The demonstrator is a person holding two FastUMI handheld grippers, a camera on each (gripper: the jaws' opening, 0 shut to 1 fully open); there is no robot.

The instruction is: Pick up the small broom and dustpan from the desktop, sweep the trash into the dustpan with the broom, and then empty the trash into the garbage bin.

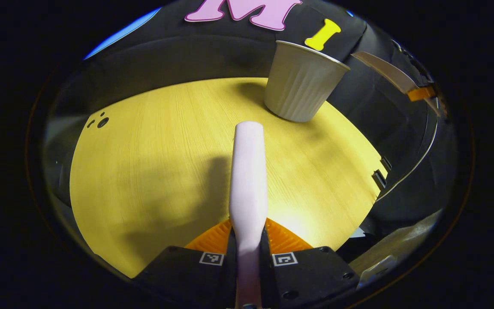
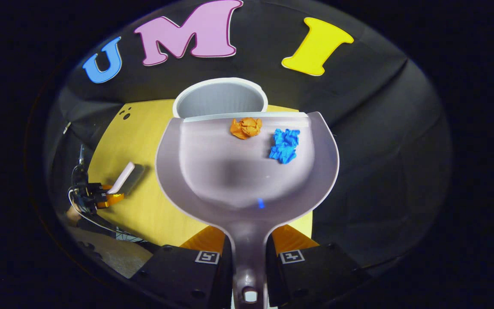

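step: tip dustpan over bin
trash: orange wad, blue wad at far lip
right gripper: clamped on dustpan; tilt forward, keep lip over bin
left gripper: clamped on broom; hold it off

One garbage bin is counted in the left gripper view, and the same single bin is seen in the right gripper view. One dustpan is recorded. Two pieces of crumpled trash are counted inside it: one orange wad and one blue wad. One broom is noted, seen edge-on, and again farther off. Two grippers are tallied: the left gripper and the right gripper, each with two fingers. One yellow desktop is recorded, with three small dark holes counted near its far corner.
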